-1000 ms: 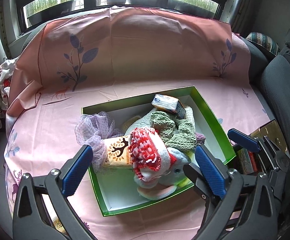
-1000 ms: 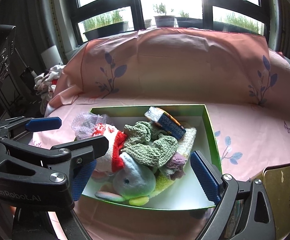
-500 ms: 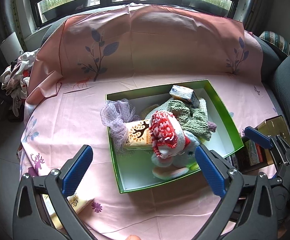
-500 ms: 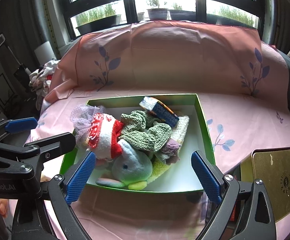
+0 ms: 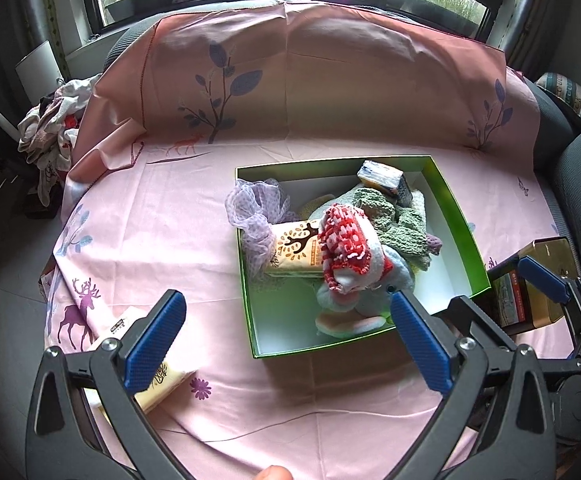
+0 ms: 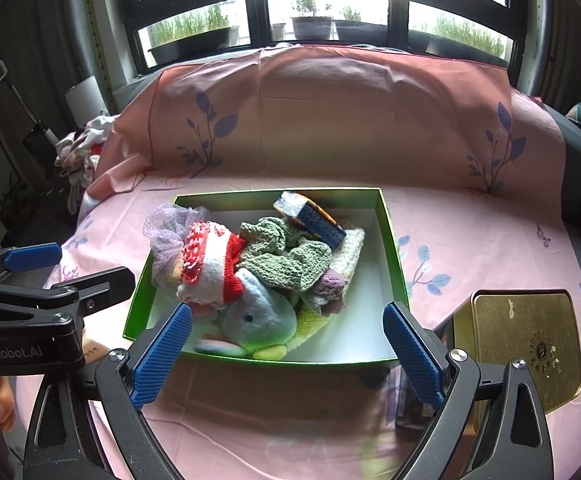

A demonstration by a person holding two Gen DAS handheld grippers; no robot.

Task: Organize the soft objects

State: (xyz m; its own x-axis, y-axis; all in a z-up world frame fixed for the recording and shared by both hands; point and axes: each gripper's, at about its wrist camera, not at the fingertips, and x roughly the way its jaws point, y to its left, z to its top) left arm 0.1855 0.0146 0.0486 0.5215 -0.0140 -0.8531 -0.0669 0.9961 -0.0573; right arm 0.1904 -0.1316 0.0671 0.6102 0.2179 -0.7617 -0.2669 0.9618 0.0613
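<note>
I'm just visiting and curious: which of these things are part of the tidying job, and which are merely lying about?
Part of the job:
- green box
- blue plush toy
- red-and-white knit
- green knit
- purple mesh puff
- tissue pack in the box
- tissue pack on the pink cloth

Lying about:
- gold tin
- clothes pile

bare pink sheet (image 5: 162, 240) left of the heaped green box (image 5: 456, 216); gold tin (image 6: 526, 344) crowding its right

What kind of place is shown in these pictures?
Probably a home living room: a sofa under a pink printed sheet, potted plants at the window, and a clothes pile beside it.
</note>
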